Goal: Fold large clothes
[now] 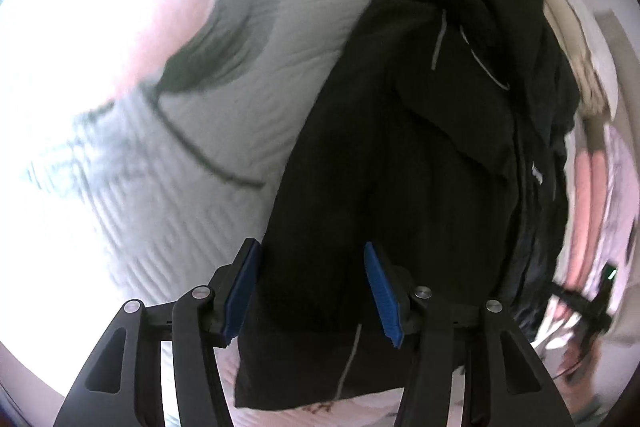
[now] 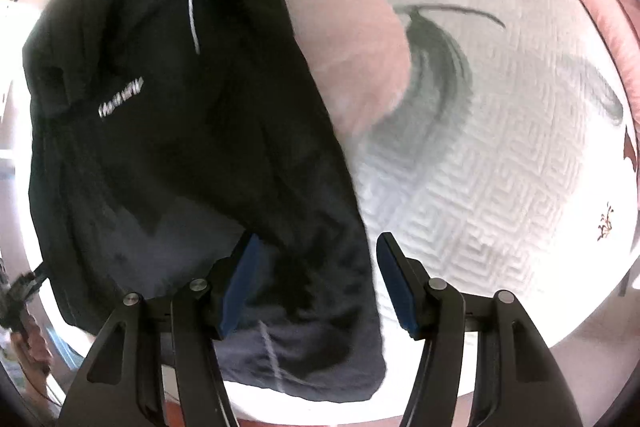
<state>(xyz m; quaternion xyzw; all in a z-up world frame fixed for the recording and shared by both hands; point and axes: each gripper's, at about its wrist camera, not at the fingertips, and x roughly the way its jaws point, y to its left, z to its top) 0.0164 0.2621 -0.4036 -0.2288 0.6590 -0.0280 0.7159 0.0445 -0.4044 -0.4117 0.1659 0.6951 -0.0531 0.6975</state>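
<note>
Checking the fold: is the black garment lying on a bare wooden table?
No, the black garment lies on a white quilted bedspread.

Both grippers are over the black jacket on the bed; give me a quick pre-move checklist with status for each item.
1. Left gripper jaws apart: ok, pads stand open with a gap.
2. Right gripper jaws apart: ok, open.
3. Cloth between the pads: ok, the black jacket lies under both gaps, though neither pad presses on it.
4. Jacket flat: not ok, it is bunched and creased, with folds near the collar.
5. Jacket fully on the quilt: cannot tell, its far side runs out of view.
6. Picture sharp enough to aim at an edge: not ok, both views are blurred.
</note>
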